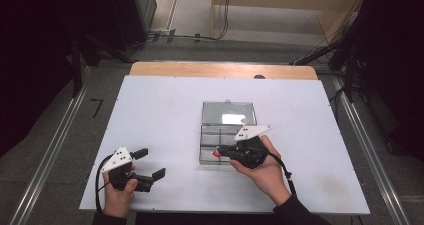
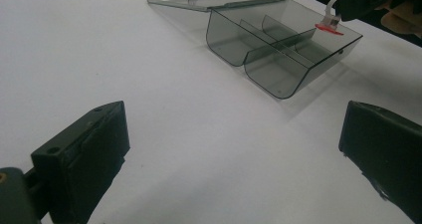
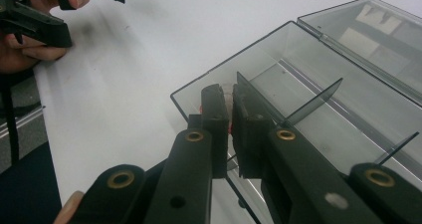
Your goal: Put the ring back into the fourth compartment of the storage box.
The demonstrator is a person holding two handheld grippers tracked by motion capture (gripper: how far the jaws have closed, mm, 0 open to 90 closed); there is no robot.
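One small red-and-clear plastic piece (image 2: 329, 26) sits pinched in my right tongs (image 3: 230, 115), held just over the front rim of the one smoky transparent plastic box (image 1: 210, 144), at its near corner. My right tongs are clenched on that piece; between the two black pads I see just a sliver of red. The box has thin dividers splitting it into compartments, and its single hinged lid (image 1: 228, 113) lies flat open behind it on the white desk (image 1: 160, 115). My left tongs (image 1: 150, 165) rest on the desk well apart from the box, released, gripping nothing. From my left tongs' view the red piece shows plainly against the box edge; the high view gives it as one red speck.
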